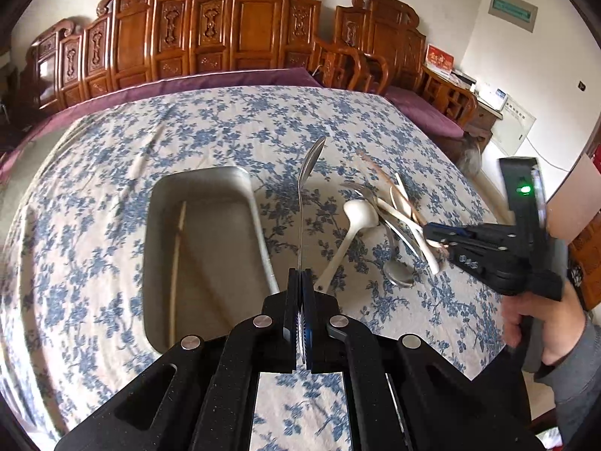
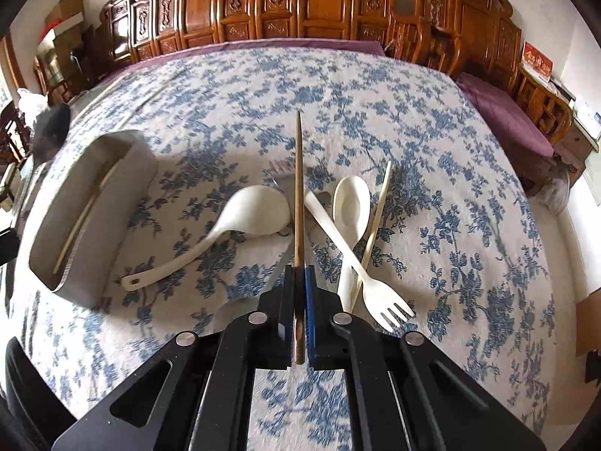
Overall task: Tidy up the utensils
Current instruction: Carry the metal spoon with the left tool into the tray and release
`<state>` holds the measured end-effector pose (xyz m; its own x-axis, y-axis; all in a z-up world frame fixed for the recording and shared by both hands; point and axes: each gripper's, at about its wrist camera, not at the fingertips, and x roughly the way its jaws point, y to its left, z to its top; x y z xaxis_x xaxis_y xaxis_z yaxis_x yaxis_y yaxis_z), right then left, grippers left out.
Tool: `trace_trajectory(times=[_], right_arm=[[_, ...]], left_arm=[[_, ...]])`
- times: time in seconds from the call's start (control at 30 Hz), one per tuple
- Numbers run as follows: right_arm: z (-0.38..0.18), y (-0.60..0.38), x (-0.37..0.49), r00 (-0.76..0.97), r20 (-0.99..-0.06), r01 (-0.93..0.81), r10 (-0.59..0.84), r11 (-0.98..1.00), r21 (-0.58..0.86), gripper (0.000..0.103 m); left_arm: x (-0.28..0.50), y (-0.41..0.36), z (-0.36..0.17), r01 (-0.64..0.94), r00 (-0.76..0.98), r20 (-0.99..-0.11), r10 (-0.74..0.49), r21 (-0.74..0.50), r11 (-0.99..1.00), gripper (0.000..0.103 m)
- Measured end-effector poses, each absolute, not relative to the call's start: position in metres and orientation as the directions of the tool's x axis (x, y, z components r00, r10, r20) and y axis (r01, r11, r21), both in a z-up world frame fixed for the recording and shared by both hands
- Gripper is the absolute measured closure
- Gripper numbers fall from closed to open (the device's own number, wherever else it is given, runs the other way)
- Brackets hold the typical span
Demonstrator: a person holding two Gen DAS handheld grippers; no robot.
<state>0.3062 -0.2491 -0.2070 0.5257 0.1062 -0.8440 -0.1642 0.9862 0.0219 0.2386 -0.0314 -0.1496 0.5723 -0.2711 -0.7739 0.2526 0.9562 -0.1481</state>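
Both your grippers pinch tight, left [image 1: 300, 274] on a thin metal spoon [image 1: 306, 188], right [image 2: 299, 270] on a brown wooden chopstick [image 2: 298, 188], above the blue-flowered tablecloth [image 2: 375, 94] by carved wooden screens [image 2: 285, 0].

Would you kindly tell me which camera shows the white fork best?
The right wrist view: the white fork lies whole and near, prongs clear. The left wrist view shows only blurred pale handles in the pile, no fork I can pick out.

A blue-flowered cloth [image 2: 375, 86] covers the table, with a purple cushion [image 1: 240, 77] along its far edge. Behind stands a carved wooden bench back [image 1: 248, 22] against a white wall [image 1: 458, 7], and a wooden side table [image 1: 462, 94] with papers sits to the right. Daylight is soft and even.
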Motion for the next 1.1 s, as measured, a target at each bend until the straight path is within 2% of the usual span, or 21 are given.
trace_trajectory(times=[0.37,0.8,1.1], right_arm=[[-0.176,-0.217,0.278,0.558,-0.811,-0.255,0.175,0.966,0.033,0.097],[-0.168,-0.165,0.262,0.539,-0.8,-0.364,0.264,0.929,0.062,0.097],[-0.165,-0.139,0.251,0.517,-0.795,-0.426,0.319,0.901,0.084,0.097]], left_arm=[[0.24,0.005,-0.152,0.204,0.577,-0.789,-0.213,-0.113,0.972,0.102],[0.266,0.047,-0.189,0.119,0.531,-0.838,-0.124,-0.072,0.99,0.102],[0.285,0.053,-0.203,0.101,0.505,-0.856,-0.111,-0.069,0.992,0.102]])
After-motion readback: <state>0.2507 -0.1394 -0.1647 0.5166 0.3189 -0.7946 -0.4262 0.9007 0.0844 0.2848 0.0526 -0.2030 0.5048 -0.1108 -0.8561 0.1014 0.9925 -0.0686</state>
